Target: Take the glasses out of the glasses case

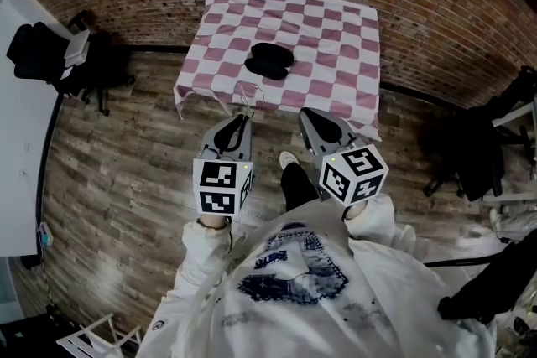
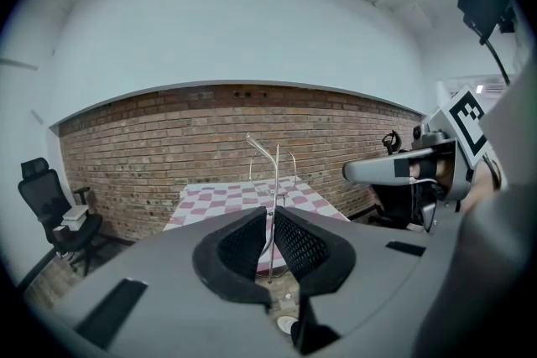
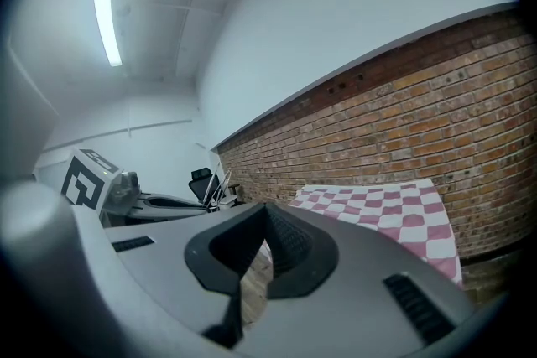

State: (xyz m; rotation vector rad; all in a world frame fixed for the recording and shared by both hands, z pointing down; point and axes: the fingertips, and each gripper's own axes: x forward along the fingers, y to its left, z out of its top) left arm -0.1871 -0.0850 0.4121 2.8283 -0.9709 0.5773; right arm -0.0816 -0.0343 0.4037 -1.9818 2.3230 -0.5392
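1. Since the glasses (image 2: 277,180) are already clear of the glasses case (image 1: 270,60), they are found in the air in front of the tabletop (image 1: 336,29), pinched in the left tongs (image 2: 270,218). The dark case is left lying near the middle of the checked cloth, well apart from them.
2. The left tongs are clenched on a thin part of the wire frame, which is gripped between the ribbed pads. The rims are seen standing up above the tips.
3. The right tongs (image 3: 265,212) are closed with nothing between them and are held beside the left ones, short of the tabletop's near edge.
4. The frame is judged to be very light, so little squeeze is needed. Being thin metal wire, it is likely to be bent if it is pressed hard or twisted.
5. Lenses cannot be made out. If fitted, they are best assumed fragile and easily smeared, and are not to be gripped.
6. The smooth wire is expected to slip or swivel within a narrow pinch, so a hold on a temple near the hinge, or on the bridge, is judged safest.
7. A gentle set-down on the cloth is called for, with the frame lowered flat before the pads are released.
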